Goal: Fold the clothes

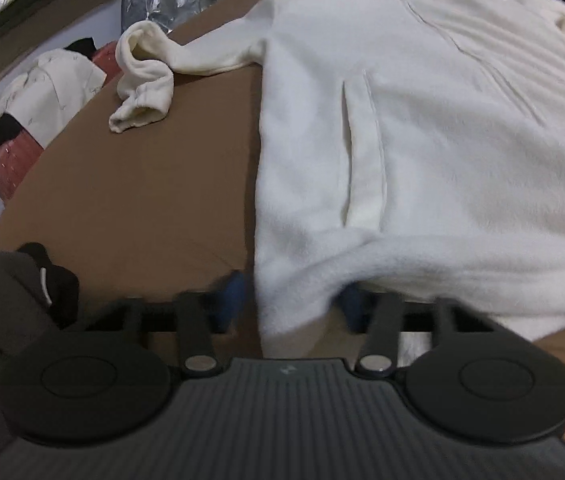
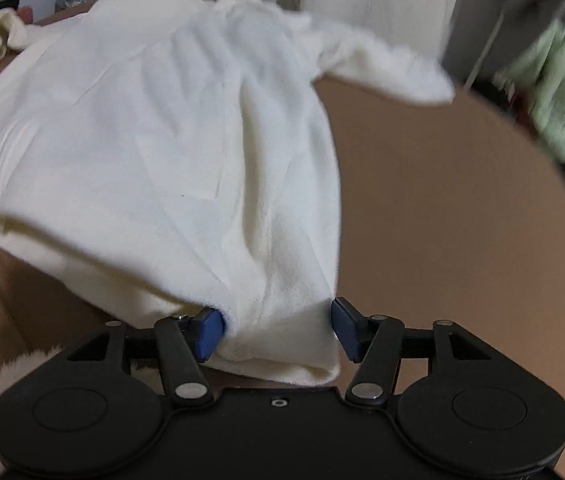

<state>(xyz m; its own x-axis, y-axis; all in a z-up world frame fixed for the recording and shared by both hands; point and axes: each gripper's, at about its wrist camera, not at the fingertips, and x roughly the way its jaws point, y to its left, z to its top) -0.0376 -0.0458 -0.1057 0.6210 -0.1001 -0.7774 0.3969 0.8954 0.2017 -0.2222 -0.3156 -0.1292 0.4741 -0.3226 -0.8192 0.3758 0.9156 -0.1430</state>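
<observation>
jacket (image 1: 422,128) spread ahead on worktop (image 1: 142,184), sleeves out, no fold visible | left fingers (image 1: 290,300) wide apart around hem corner | right fingers (image 2: 278,330) likewise, hem between | folding all remains

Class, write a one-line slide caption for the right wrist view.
Right claw, jaws open, straddles the hem of a white fleece spread on a brown table.

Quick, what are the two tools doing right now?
Left tool: open, white fleece jacket hem between its fingers.
Right tool: open, jacket hem between its fingers.
</observation>
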